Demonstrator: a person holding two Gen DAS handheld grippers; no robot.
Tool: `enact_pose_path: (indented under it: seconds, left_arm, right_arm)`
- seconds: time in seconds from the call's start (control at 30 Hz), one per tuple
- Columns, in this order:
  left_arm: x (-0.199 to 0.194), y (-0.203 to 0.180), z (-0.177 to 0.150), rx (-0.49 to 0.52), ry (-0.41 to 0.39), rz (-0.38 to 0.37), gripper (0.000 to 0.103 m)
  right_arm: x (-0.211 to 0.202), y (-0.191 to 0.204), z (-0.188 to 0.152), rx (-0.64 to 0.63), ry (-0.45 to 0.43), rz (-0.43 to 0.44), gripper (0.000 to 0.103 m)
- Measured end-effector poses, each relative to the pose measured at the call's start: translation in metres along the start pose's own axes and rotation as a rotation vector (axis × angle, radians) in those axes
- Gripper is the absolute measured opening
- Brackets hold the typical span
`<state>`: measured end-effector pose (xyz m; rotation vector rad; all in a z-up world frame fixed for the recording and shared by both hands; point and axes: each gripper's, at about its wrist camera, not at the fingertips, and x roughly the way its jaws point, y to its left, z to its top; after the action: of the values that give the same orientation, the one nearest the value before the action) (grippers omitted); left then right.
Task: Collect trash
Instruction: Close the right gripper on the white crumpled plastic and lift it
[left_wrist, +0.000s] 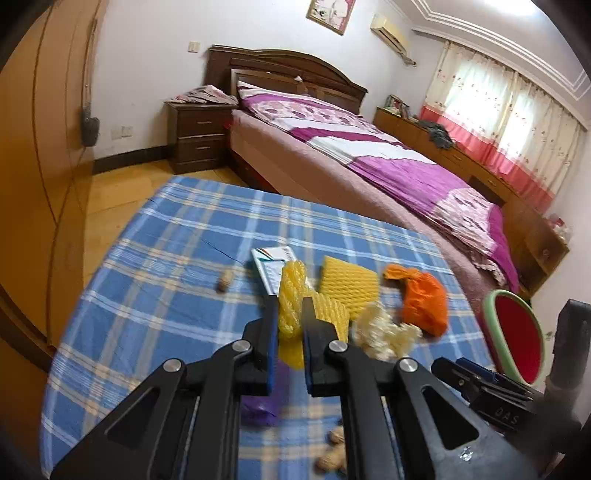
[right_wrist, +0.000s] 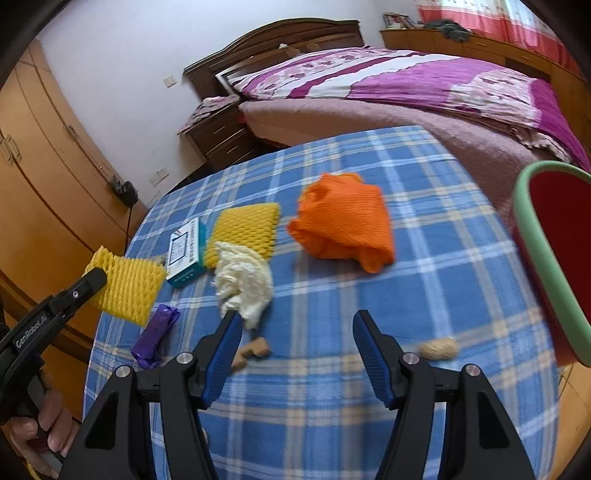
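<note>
Trash lies scattered over the blue plaid worktop (right_wrist: 424, 266), and one piece is already taken: the left gripper (left_wrist: 290, 306) has its fingers closed on a yellow foam net (left_wrist: 290, 295), which the right wrist view shows raised off the cloth at nine o'clock (presumably for carrying to the bin). The net is soft ribbed mesh, squashed narrow where the pads pinch it. The right gripper (right_wrist: 295, 325) has its fingers spread with nothing between them, pointing down at the cloth. A crumpled cream wad (right_wrist: 243, 284) touches its left finger at eleven o'clock, probably the next pick. Peanut shells (right_wrist: 255, 350) lie just beside that finger, another shell (right_wrist: 439, 348) at two o'clock, and a purple wrapper (right_wrist: 155, 338) at nine. Further out sit a second yellow net (right_wrist: 242, 230), a small teal-and-white box (right_wrist: 184, 254) beside it, and a rumpled orange net (right_wrist: 343, 225) at twelve. The red bin with a green rim (right_wrist: 546, 254) stands at the worktop's edge at three o'clock, within easy reach for dropping. Beyond lies a bed (right_wrist: 406, 74).
</note>
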<state>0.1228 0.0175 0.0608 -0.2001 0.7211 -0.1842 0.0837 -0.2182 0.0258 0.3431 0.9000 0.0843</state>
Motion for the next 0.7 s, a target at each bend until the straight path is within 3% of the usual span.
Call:
enact_pose_path:
  seconds: [0.27,0.43,0.7]
  left_arm:
    - [0.028,0.025,-0.005,-0.047,0.053,-0.007,0.010]
    - [0.043,0.043,0.000,-0.086,0.055,-0.048,0.010]
    - [0.053,0.059,0.006,-0.122,0.077,-0.096,0.010]
  right_arm:
    - [0.031,0.025,0.008,-0.045,0.043,0.019,0.065]
    - [0.051,0.038,0.013,-0.090,0.070,-0.002,0.055]
    - [0.064,0.041,0.020,-0.103,0.086,-0.036,0.029]
